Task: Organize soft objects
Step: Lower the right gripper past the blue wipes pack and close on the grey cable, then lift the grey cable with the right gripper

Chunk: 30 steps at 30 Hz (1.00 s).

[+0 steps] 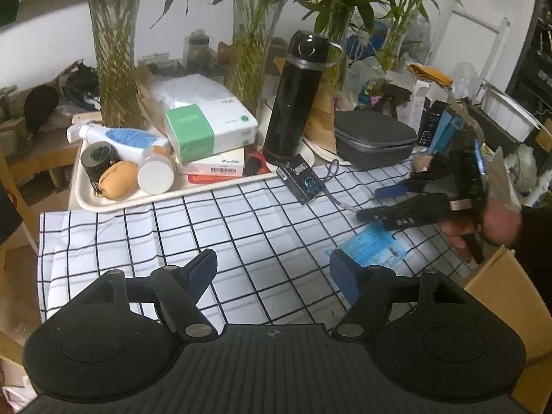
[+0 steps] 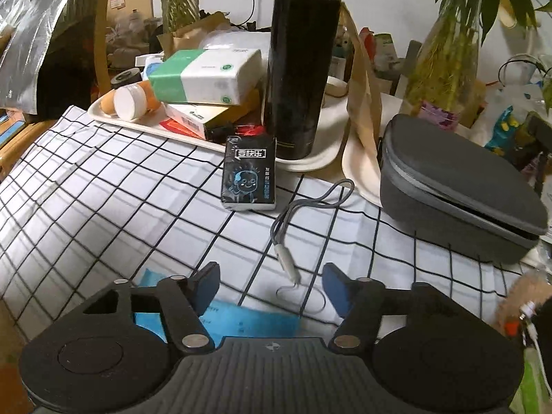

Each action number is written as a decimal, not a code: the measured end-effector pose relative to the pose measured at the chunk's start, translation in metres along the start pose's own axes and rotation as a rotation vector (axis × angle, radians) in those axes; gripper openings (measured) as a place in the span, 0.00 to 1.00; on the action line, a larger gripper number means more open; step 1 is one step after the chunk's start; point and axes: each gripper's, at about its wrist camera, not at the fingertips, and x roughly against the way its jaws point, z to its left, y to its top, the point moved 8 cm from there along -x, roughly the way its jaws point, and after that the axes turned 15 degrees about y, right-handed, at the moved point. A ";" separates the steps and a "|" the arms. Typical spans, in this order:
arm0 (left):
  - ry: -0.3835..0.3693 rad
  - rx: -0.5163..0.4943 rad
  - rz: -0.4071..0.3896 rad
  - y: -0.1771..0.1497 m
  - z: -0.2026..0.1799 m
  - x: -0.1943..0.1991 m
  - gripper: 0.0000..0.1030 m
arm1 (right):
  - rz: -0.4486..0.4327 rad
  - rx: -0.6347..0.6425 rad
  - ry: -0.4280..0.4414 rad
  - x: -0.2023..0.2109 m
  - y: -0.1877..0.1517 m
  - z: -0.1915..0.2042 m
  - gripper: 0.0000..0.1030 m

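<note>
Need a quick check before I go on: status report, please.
Left gripper open, empty. Right gripper open, empty, over the cord. Tissue pack untouched on the checked cloth. Flask close behind it.

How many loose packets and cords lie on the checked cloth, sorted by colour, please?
Black packet: 1
Blue packet: 1
Grey cord: 1
Total: 3
</note>
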 end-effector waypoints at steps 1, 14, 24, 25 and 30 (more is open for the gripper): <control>-0.006 0.002 0.004 0.000 0.000 -0.001 0.70 | 0.001 -0.003 0.001 -0.003 0.001 -0.002 0.58; -0.019 0.033 0.042 -0.002 0.002 -0.007 0.70 | 0.033 -0.034 0.029 -0.041 0.000 -0.016 0.26; -0.025 0.034 0.048 -0.003 0.000 -0.011 0.70 | 0.048 -0.064 0.015 -0.037 0.000 -0.016 0.10; -0.022 0.035 0.047 -0.003 0.000 -0.011 0.70 | 0.042 -0.061 0.010 -0.034 0.001 -0.015 0.10; -0.020 0.055 0.032 0.000 0.005 -0.011 0.70 | -0.007 -0.051 -0.006 -0.011 0.011 -0.011 0.10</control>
